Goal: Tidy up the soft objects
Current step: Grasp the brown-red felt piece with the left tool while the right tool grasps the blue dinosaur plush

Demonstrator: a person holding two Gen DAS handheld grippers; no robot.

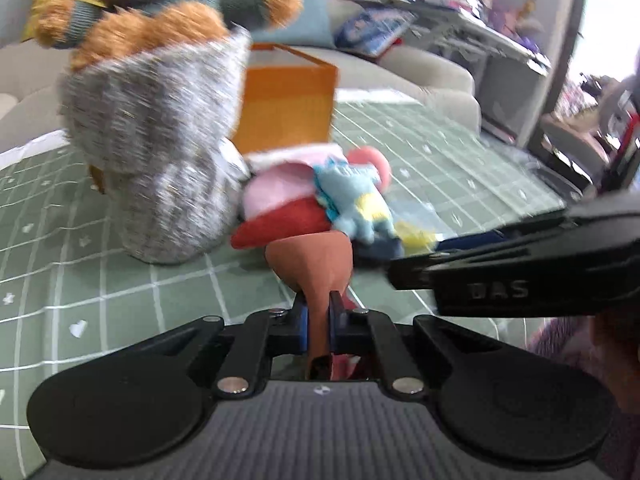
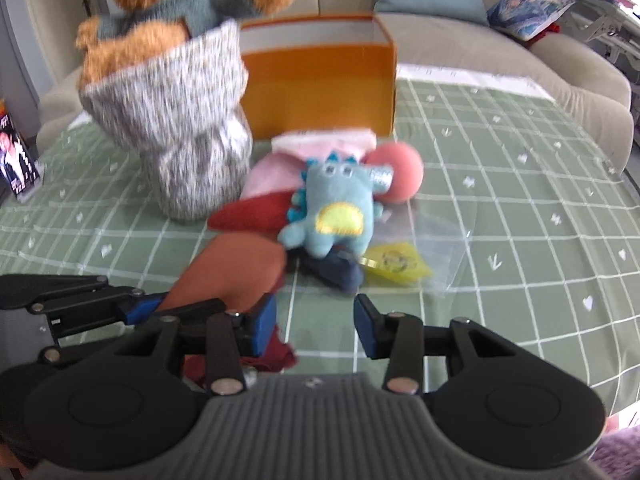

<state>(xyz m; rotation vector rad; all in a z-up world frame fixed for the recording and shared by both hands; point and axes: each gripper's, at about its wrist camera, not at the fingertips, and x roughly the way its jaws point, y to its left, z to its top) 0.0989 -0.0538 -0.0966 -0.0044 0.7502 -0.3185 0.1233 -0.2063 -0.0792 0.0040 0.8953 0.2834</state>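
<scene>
**Left wrist view: a soft brown piece is pinched tight**

Left wrist view shows the left gripper point(image 1: 318, 320) closed tight on a soft brown piece point(image 1: 310, 264). The narrow end of the piece sits between the two pads, and its wide end fans out in front of the fingers, above the green checked cloth point(image 1: 100, 280). The right wrist view shows the same brown piece point(image 2: 236, 276) coming in from the left side, held by the left gripper point(image 2: 192, 306).

The right gripper point(image 2: 316, 328) has its jaws apart, and nothing is between them. A bit of dark red cloth point(image 2: 276, 354) lies just beside its left finger.

Just past the grippers sits a small pile of soft things. A blue toy monster point(image 2: 336, 212) with a yellow belly lies on top. A red piece point(image 2: 248, 212), a pink piece point(image 2: 272, 172), a round pink ball point(image 2: 400, 176) and a dark blue piece point(image 2: 340, 276) touch it. A clear bag point(image 2: 432, 248) with a yellow tag point(image 2: 396, 266) lies beside the pile.

To the left of the pile stands a gray fuzzy basket point(image 2: 188, 136) with a brown teddy bear point(image 2: 160, 8) in it. Behind the pile stands an orange box point(image 2: 320, 92). A sofa point(image 2: 520, 64) is farther back.
</scene>
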